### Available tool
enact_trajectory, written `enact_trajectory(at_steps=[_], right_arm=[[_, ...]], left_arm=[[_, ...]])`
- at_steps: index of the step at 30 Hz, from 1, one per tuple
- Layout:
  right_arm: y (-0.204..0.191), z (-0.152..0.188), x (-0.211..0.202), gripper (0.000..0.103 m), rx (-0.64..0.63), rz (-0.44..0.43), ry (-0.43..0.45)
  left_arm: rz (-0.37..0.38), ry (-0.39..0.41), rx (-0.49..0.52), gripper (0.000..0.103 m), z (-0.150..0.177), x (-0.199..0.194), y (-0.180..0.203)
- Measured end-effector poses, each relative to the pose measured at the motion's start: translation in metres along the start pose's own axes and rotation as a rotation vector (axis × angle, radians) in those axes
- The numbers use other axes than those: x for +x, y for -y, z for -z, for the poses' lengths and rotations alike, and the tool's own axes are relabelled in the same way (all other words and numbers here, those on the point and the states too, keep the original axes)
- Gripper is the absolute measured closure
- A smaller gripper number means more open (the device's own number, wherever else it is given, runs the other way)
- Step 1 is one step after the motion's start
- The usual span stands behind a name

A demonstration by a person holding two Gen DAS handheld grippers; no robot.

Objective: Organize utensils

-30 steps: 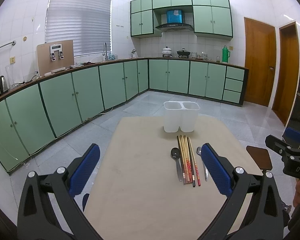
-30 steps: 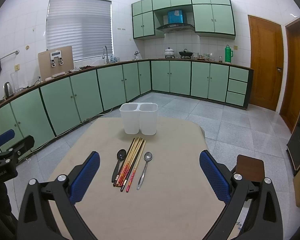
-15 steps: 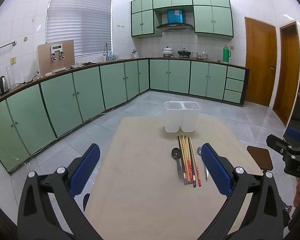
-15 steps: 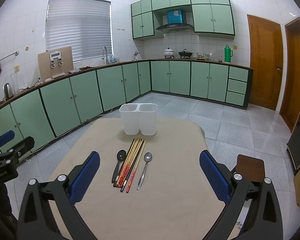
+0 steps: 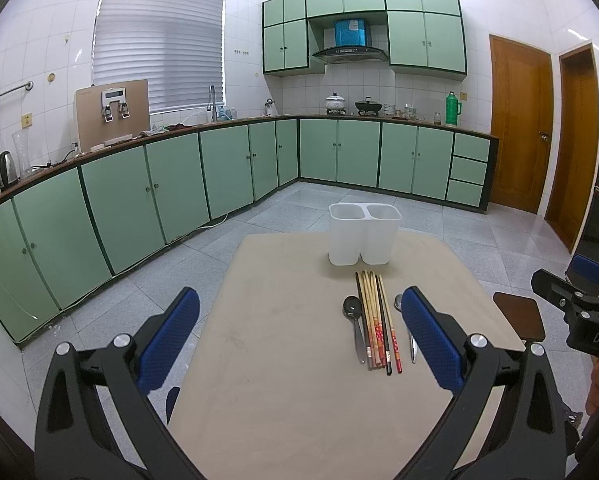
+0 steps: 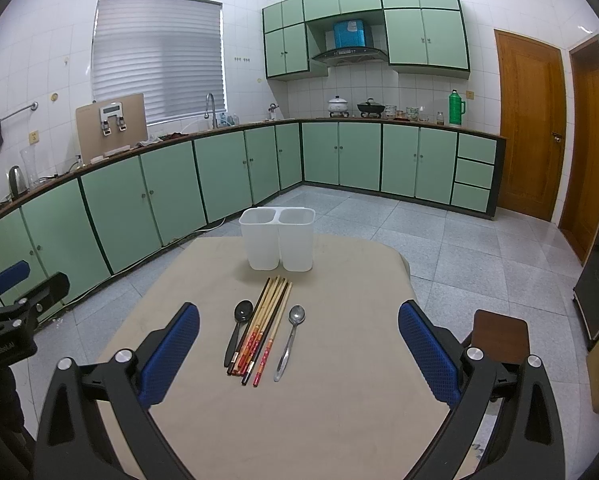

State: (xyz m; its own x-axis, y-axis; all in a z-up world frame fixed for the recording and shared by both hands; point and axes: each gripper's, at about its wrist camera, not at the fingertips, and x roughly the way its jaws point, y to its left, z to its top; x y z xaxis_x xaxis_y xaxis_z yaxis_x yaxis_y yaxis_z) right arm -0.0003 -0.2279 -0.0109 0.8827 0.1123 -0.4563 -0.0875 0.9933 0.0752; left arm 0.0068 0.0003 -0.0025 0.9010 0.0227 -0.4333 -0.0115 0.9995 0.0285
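Note:
A white two-compartment holder (image 5: 364, 233) (image 6: 277, 238) stands upright and empty at the far side of the beige table (image 5: 283, 344) (image 6: 339, 380). In front of it lie several chopsticks (image 5: 376, 322) (image 6: 265, 326) in a bundle, a black spoon (image 5: 353, 322) (image 6: 239, 326) on their left and a silver spoon (image 5: 403, 320) (image 6: 292, 336) on their right. My left gripper (image 5: 299, 336) hovers open over the table's near left, with its right finger partly covering the silver spoon. My right gripper (image 6: 299, 340) hangs open above the utensils, touching none.
Green kitchen cabinets (image 5: 171, 192) run along the left and back walls. A brown stool (image 5: 519, 316) (image 6: 499, 336) sits off the table's right side. Tiled floor surrounds the table. Wooden doors (image 6: 527, 124) stand at the right.
Both grippers have barely shifted; the utensils and holder sit where they were.

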Motion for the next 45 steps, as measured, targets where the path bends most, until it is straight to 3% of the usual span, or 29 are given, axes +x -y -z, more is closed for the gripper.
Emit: enact_trajectory(at_steps=[31, 37, 45], right_arm=[[-0.002, -0.005, 0.013, 0.006, 0.013, 0.010, -0.018], [0.003, -0.005, 0.036, 0.006, 0.012, 0.024, -0.048], [0.013, -0.003, 0.111, 0.006, 0.004, 0.029, -0.151]], left_arm=[[-0.017, -0.022, 0.010, 0.005, 0.001, 0.015, -0.002], [-0.025, -0.062, 0.012, 0.005, -0.001, 0.047, -0.007], [-0.051, -0.171, 0.053, 0.005, 0.005, 0.123, -0.009]])
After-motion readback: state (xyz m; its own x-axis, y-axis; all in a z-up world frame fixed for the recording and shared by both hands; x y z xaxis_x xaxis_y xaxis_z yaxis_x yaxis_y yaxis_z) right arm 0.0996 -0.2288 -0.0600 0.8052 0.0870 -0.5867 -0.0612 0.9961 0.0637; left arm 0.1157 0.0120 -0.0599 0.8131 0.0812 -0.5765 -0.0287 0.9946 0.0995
